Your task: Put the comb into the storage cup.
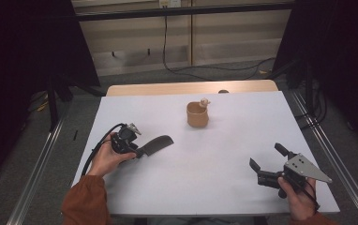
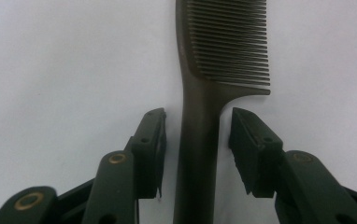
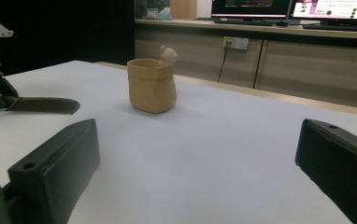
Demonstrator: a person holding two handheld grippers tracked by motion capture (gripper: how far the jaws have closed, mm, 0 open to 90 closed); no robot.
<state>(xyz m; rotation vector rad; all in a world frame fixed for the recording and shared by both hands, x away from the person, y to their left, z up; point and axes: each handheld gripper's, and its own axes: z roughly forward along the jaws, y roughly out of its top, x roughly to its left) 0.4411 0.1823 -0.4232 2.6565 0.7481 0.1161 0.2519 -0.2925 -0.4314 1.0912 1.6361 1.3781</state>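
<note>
High view: your left tool [image 1: 139, 151] sits at the handle end of a dark comb [image 1: 156, 144] lying flat on the white tabletop [image 1: 214, 164], left of centre; a tan pot [image 1: 197, 114] with a small figure on its rim stands upright, well apart, toward the far edge. Your right tool [image 1: 267, 163] hovers near the tabletop's right front corner, its 2 jaws spread and empty. Left gripper view: the comb's handle [image 2: 199, 154] runs between the 2 jaws, a slim gap showing on each side, so the tool is open around it and not yet clamped. Right gripper view: jaws wide apart, the pot [image 3: 152, 85] ahead, the comb [image 3: 43, 105] at far left. Status, as a judgement: approach made and handle straddled; closing, lifting and, probably, delivery to the pot all remain.
</note>
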